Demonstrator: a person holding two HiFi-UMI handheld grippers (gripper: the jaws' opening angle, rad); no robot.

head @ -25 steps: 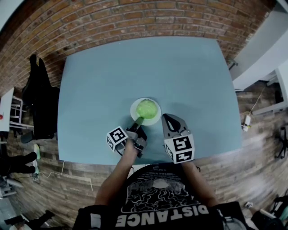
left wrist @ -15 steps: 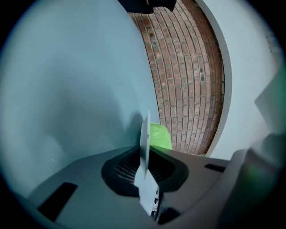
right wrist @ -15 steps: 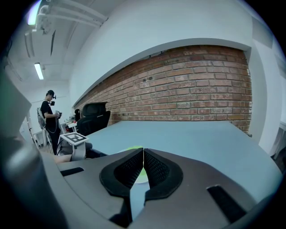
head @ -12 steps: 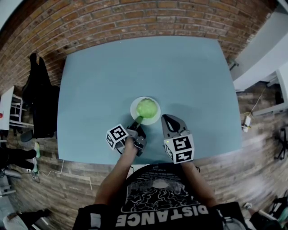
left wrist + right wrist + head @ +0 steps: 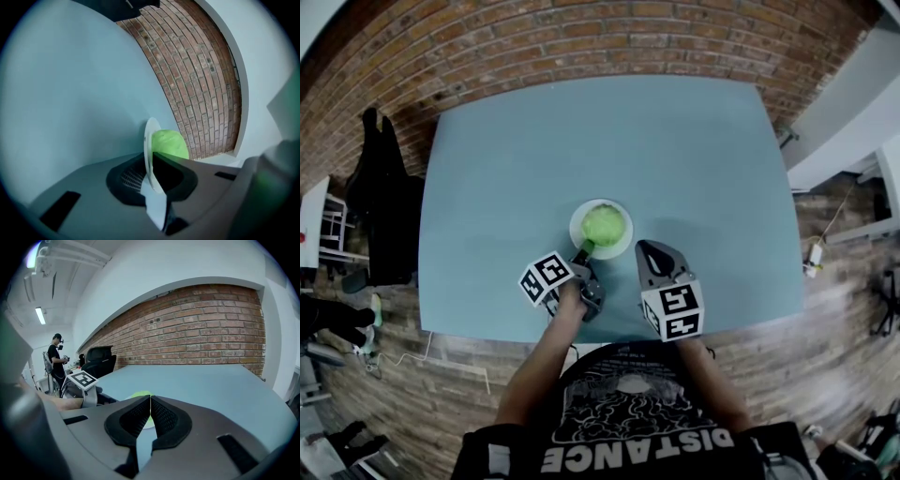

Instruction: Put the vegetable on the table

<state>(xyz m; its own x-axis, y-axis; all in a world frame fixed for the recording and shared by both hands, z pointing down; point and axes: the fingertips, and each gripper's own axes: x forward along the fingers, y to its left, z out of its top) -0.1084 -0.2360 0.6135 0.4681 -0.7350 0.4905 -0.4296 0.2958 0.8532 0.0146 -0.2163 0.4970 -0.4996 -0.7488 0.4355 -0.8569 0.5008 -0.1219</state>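
Clamping the near rim of the white plate [image 5: 623, 246], my left gripper [image 5: 581, 257] has its pads closed on the thin edge. The vegetable [image 5: 604, 225], a round, pale-green leafy head, sits on that plate, on my side of the middle of the blue worktop [image 5: 703, 159]. My right gripper [image 5: 651, 251] hangs just beside the plate, jaws shut on nothing. My own jaws hide the plate's near part and the vegetable's base, and I cannot tell whether the plate is lifted. Open blue surface lies all round the plate. The worktop's near edge is just under my hands, and its far edge is by the brick wall [image 5: 581, 37].
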